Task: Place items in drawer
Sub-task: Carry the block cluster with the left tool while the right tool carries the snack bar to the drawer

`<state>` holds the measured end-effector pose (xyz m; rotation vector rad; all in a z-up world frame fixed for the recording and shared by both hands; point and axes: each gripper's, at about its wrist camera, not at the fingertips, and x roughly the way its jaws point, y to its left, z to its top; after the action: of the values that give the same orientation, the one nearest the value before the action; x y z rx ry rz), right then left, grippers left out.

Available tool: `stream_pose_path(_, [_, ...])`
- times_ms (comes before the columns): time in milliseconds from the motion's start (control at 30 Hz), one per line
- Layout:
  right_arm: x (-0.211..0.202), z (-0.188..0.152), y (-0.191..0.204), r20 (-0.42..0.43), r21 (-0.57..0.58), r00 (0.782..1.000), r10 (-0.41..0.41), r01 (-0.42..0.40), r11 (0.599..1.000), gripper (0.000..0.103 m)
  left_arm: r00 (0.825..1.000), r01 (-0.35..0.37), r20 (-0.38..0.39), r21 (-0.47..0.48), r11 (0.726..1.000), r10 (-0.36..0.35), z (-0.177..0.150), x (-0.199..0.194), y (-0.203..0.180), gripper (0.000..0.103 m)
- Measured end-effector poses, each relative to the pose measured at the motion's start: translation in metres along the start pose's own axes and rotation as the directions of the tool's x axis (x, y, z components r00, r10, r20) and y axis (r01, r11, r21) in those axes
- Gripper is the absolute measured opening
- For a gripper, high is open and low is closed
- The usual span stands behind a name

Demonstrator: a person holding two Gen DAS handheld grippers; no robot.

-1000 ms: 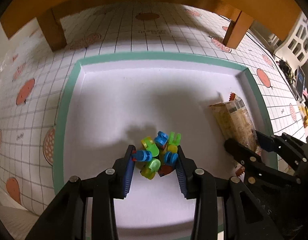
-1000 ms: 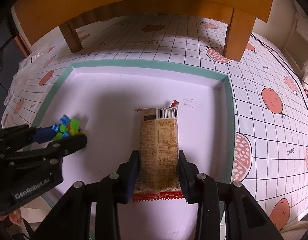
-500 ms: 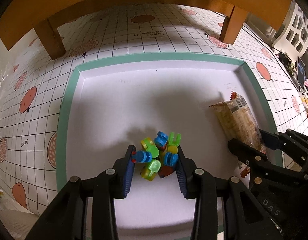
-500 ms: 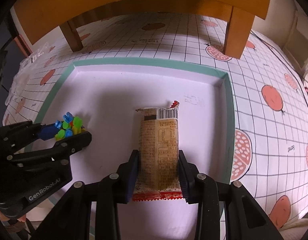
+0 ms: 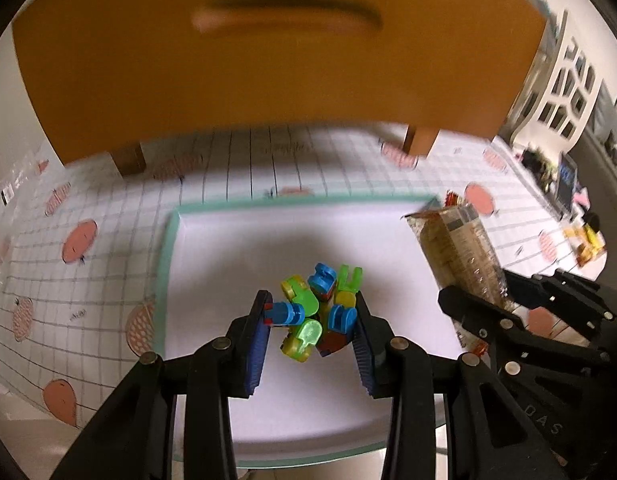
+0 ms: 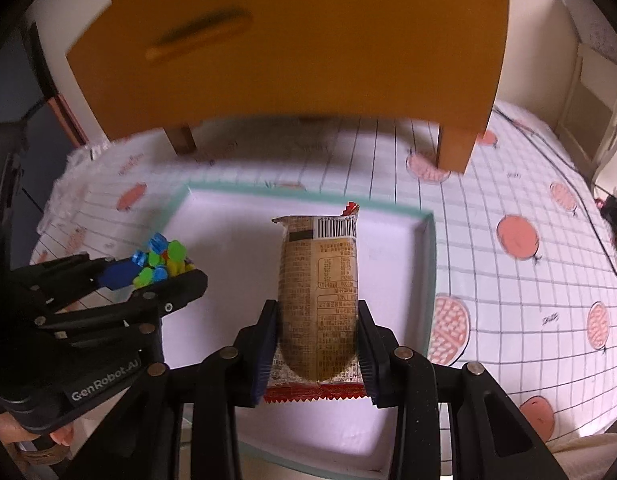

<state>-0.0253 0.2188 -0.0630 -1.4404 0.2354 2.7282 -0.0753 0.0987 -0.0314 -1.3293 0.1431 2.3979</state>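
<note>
We hold both loads clear above the white tray (image 6: 422, 264), our landmark on the checked desk (image 6: 528, 288). Our left gripper (image 5: 310, 326) has its fingers partly closed, pinching the bundle of plastic clips (image 5: 318, 312) by its sides so the loose cluster stays together. Our right gripper (image 6: 316, 344) clamps the snack packet (image 6: 318, 292) low on its flanks, its far end pointing away past the tray toward the orange cabinet (image 6: 300, 40). That drawer front beyond the tray looks shut, so opening it probably comes first.
</note>
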Motion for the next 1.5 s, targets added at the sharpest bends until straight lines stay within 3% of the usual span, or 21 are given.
stream_pose_path(200, [-0.038,0.019,0.008,0.083,-0.013,0.997,0.009,-0.008,1.000,0.039,0.989,0.033,0.142,-0.025,0.999,-0.029,0.029,-0.052,0.005,0.040])
stream_pose_path(433, [-0.098,0.061,0.025,0.237,-0.053,0.971,0.029,-0.017,0.998,0.039,0.949,0.053,0.312,-0.020,0.998,-0.044,0.071,-0.114,0.010,0.040])
stream_pose_path(667, [-0.140,0.103,0.040,0.349,-0.103,0.936,0.035,0.001,0.995,0.039,0.910,0.057,0.413,-0.025,0.998,-0.042,0.118,-0.148,0.022,0.040])
stream_pose_path(833, [-0.154,0.136,0.042,0.397,-0.136,0.918,0.025,0.031,0.990,0.039,0.896,0.026,0.444,-0.006,1.000,-0.020,0.145,-0.160,0.031,0.040])
stream_pose_path(1167, [-0.151,0.198,0.037,0.401,-0.145,0.916,-0.016,0.081,0.986,0.039,0.895,-0.005,0.446,-0.009,1.000,0.009,0.186,-0.153,0.043,0.040])
stream_pose_path(1500, [-0.137,0.233,0.035,0.396,-0.168,0.915,-0.074,0.151,0.974,0.039,0.921,-0.024,0.388,-0.042,0.999,0.039,0.207,-0.117,0.054,0.040])
